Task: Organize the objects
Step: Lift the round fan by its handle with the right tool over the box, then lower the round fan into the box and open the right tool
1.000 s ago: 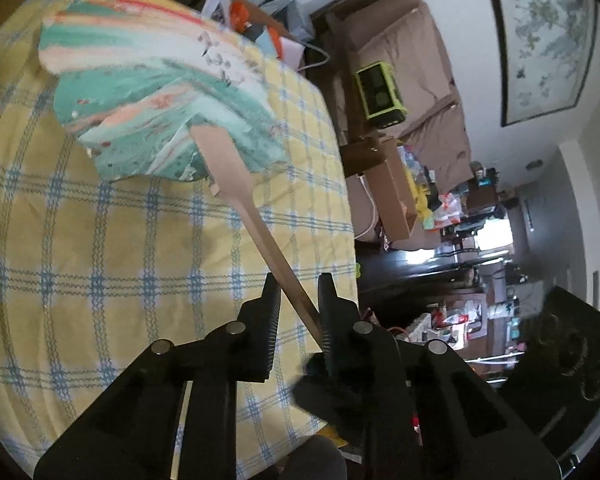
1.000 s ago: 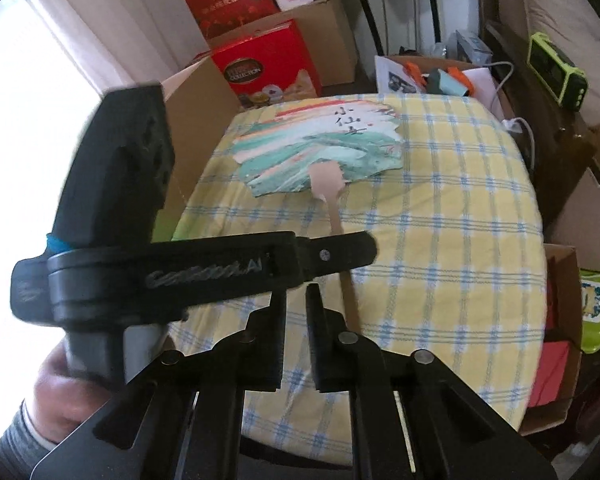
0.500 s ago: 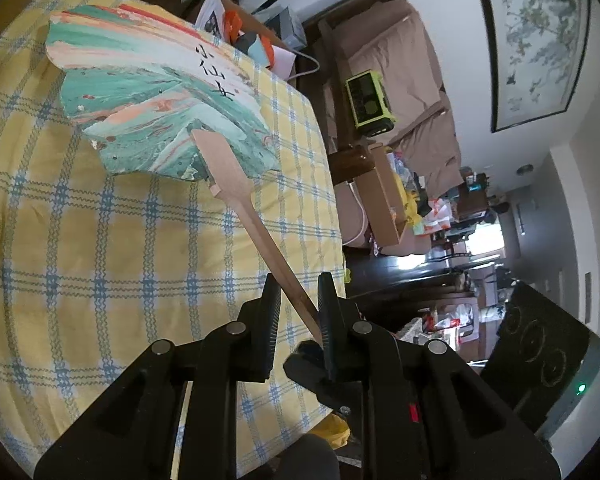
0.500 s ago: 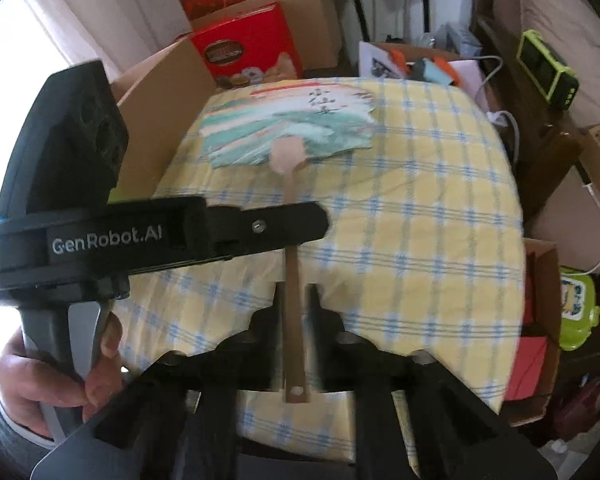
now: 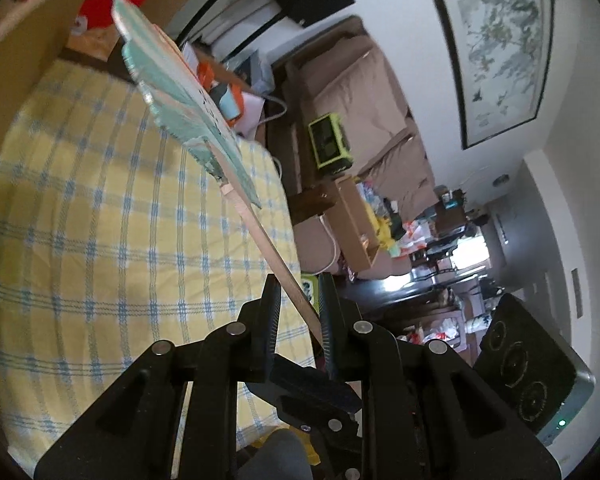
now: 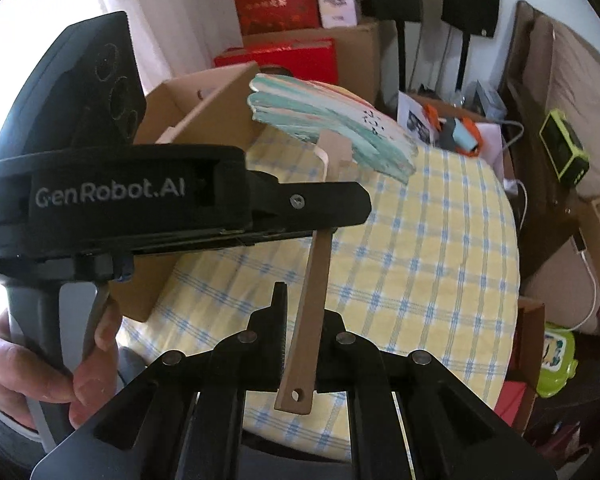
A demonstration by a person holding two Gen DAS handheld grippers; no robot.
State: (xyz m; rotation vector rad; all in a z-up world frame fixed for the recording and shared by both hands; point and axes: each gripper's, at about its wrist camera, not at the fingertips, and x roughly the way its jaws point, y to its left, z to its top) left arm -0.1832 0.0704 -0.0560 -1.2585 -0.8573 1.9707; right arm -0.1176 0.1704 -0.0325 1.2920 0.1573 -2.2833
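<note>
Wooden fan handle (image 6: 308, 308) runs lengthwise away from the right gripper (image 6: 300, 344) pinching its end, the left gripper (image 5: 298, 308) pinching it nearer the painted blade (image 6: 332, 128).

My left gripper (image 6: 300, 208) is matte black with a white "GenRobot.AI" mark on its side, a cross-head screw just right of that mark, three round recesses above it and a grey handle below. Silver rivets stud the black linkages of my right gripper (image 6: 300, 344).
</note>
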